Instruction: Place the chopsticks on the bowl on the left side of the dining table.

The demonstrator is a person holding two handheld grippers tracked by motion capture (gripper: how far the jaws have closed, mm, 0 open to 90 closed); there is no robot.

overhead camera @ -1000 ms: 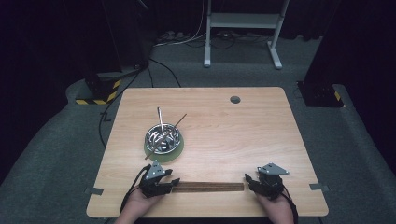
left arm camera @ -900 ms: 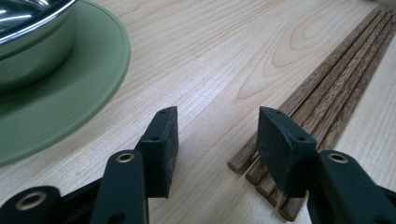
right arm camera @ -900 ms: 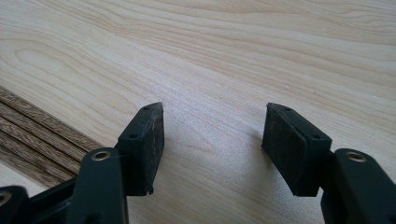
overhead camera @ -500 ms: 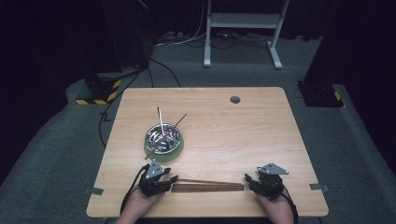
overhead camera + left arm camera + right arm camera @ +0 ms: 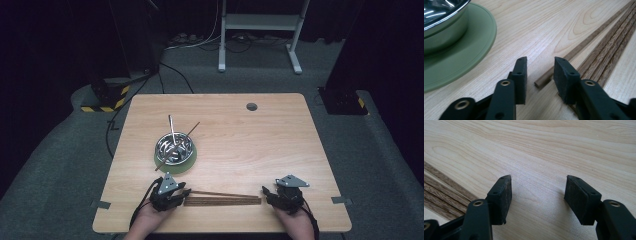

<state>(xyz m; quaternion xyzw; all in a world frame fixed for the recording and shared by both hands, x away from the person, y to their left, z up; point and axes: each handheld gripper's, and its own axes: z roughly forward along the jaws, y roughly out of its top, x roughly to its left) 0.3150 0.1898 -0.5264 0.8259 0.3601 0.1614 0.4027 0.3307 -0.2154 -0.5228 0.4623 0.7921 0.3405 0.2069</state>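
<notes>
A row of several dark wooden chopsticks (image 5: 222, 200) lies flat near the table's front edge, between my two grippers. One lighter chopstick (image 5: 574, 51) lies slightly askew beside them. Its near end sits between the jaws of my left gripper (image 5: 540, 72), which have just been closing. A gap still shows on both sides of the stick, so the pads do not press on it. In the high view the left gripper (image 5: 185, 193) is at the row's left end. My right gripper (image 5: 539, 195) stands open over bare wood, with the chopstick ends (image 5: 444, 192) to its left.
A steel bowl (image 5: 174, 146) on a round green mat (image 5: 187, 162) stands just beyond the left gripper, with a metal utensil and a wooden stick leaning out of it. The mat's rim (image 5: 474, 50) lies close to the left jaw. A grey cable hole (image 5: 251, 106) is at the back.
Both hands stay where they were. The left gripper's jaws look a little closer together around the end of the askew chopstick.
</notes>
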